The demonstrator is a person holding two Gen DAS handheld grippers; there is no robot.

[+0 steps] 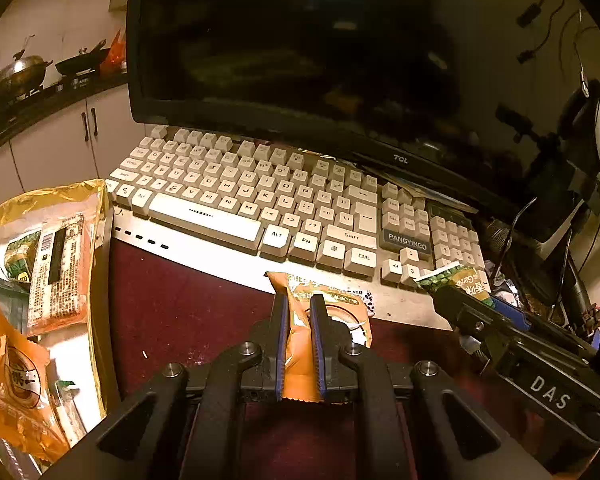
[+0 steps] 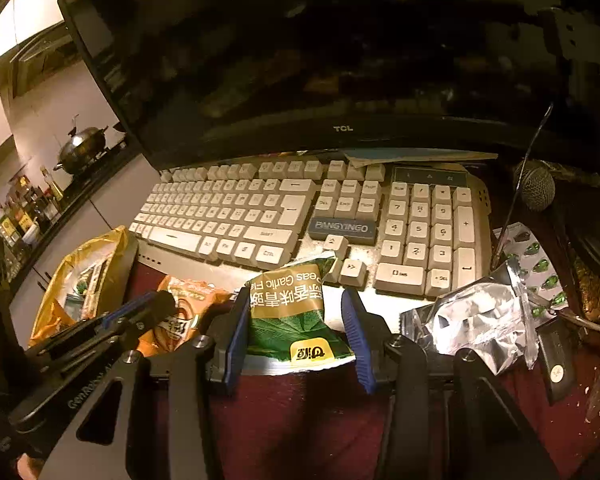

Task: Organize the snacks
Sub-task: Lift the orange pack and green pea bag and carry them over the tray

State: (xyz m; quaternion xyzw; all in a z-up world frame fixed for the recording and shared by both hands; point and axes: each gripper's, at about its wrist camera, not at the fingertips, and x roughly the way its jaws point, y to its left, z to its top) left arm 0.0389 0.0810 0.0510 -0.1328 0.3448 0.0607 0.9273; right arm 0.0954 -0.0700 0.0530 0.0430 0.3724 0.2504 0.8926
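Partway through. The yellow bag (image 1: 40, 216) at the desk's left edge already holds several packets. Left hand-held gripper (image 1: 300, 320) is clamped on a crinkly orange snack packet (image 1: 300, 344) above the dark red desk (image 1: 188, 304). Right hand-held gripper (image 2: 296, 320) has its jaws around a glossy green pea packet (image 2: 296, 312), apparently gripping it, near the keyboard (image 2: 260, 216). Both packets are still to be bagged. Crumpled silver foil (image 2: 476, 320) lies to the right.

Bare maroon tabletop (image 1: 180, 304) open ahead, keyboard (image 1: 260, 200) and monitor (image 1: 300, 60) blocking beyond, snack bag (image 1: 40, 280) left
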